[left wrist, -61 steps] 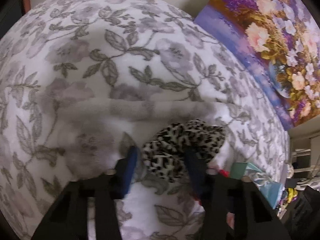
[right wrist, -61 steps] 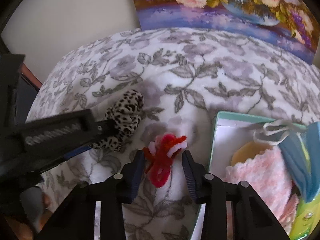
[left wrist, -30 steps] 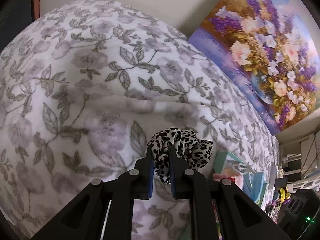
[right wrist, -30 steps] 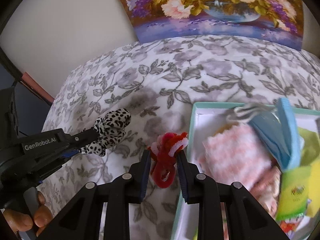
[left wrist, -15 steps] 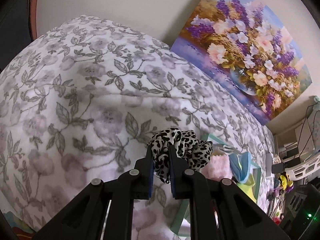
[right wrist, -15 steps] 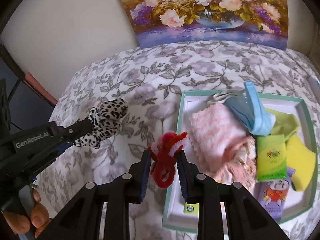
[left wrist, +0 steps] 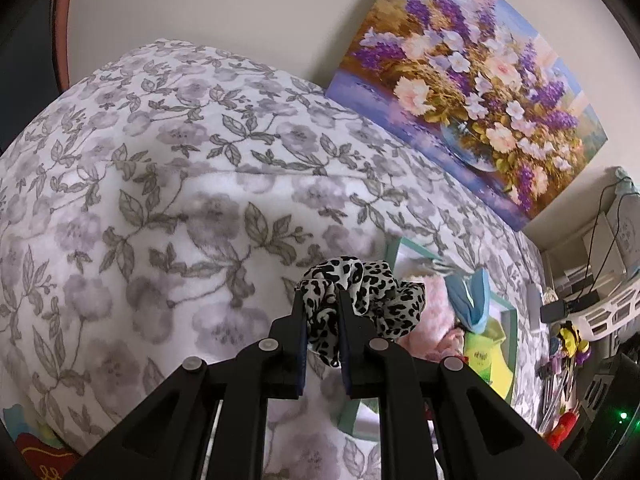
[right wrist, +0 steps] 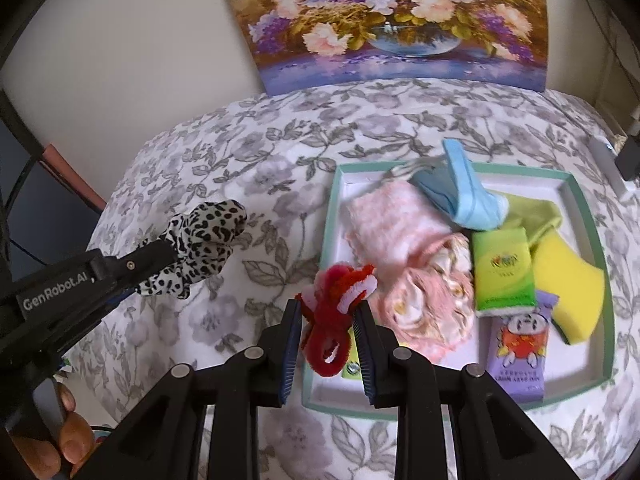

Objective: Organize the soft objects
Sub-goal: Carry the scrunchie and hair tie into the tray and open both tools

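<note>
My left gripper [left wrist: 322, 300] is shut on a leopard-print scrunchie [left wrist: 372, 300] and holds it in the air above the floral blanket. From the right wrist view that same scrunchie [right wrist: 204, 240] hangs left of the box, pinched in the left gripper [right wrist: 170, 250]. A red and white fuzzy scrunchie [right wrist: 336, 312] is clamped between the pads of my right gripper [right wrist: 326, 312], just over the left rim of a teal-edged white box [right wrist: 332, 216]. The box [left wrist: 394, 252] lies on the bed, to the right of the left gripper.
In the box lie a pink knitted cloth [right wrist: 396, 236], a blue sock [right wrist: 468, 196], a yellow sponge [right wrist: 568, 292], a green tissue pack [right wrist: 504, 272] and a purple packet [right wrist: 520, 352]. A flower painting [right wrist: 392, 20] leans on the wall. Cluttered shelves [left wrist: 592, 312] stand right of the bed.
Both grippers have risen and drifted toward the box with their scrunchies. The whole box has come into the right wrist view, and more of it shows in the left.
</note>
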A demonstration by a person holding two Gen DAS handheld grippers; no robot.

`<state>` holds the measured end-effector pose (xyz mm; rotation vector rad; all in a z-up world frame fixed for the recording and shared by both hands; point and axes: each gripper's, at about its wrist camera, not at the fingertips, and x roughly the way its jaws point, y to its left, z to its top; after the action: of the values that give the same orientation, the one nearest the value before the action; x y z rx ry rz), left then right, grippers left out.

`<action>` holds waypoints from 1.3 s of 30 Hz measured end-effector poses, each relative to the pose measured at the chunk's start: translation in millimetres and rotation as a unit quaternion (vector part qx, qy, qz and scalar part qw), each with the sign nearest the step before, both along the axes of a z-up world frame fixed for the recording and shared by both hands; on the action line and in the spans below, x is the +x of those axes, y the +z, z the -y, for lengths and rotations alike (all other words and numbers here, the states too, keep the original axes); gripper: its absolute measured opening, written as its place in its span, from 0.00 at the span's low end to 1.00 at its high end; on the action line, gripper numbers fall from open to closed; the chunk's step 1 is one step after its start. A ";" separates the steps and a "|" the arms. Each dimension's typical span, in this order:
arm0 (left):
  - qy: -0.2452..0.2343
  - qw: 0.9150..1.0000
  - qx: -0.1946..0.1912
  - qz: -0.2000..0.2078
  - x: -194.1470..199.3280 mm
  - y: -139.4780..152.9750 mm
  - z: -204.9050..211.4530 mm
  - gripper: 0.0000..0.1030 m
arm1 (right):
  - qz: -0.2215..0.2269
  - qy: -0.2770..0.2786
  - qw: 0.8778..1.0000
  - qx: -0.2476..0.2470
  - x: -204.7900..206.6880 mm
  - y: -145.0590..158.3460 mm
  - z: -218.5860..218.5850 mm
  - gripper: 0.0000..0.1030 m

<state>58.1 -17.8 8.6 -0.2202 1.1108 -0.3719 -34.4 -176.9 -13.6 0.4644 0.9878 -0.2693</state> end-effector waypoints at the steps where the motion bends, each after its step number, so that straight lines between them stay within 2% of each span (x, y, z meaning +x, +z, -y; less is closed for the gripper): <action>1: -0.002 1.000 0.000 0.001 -2.5 0.1 0.6 0.13 | -0.001 -0.003 1.000 0.000 -3.6 -0.3 0.9 0.27; 11: -0.017 1.000 0.012 0.005 -23.7 0.6 9.0 0.13 | -0.009 -0.026 1.000 -0.006 -33.0 1.0 13.2 0.27; 24: -0.078 0.996 0.043 0.003 -47.9 -4.6 52.7 0.13 | -0.029 -0.080 0.996 -0.001 -62.7 -2.3 62.4 0.28; 39: -0.168 0.983 0.079 0.012 -85.9 -14.1 116.9 0.14 | -0.059 -0.139 0.988 0.002 -94.5 -17.2 114.7 0.28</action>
<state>-27.9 -134.7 -5.5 0.1133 1.1491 -0.5814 -128.9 -291.6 -30.8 0.5958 1.0392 -0.5519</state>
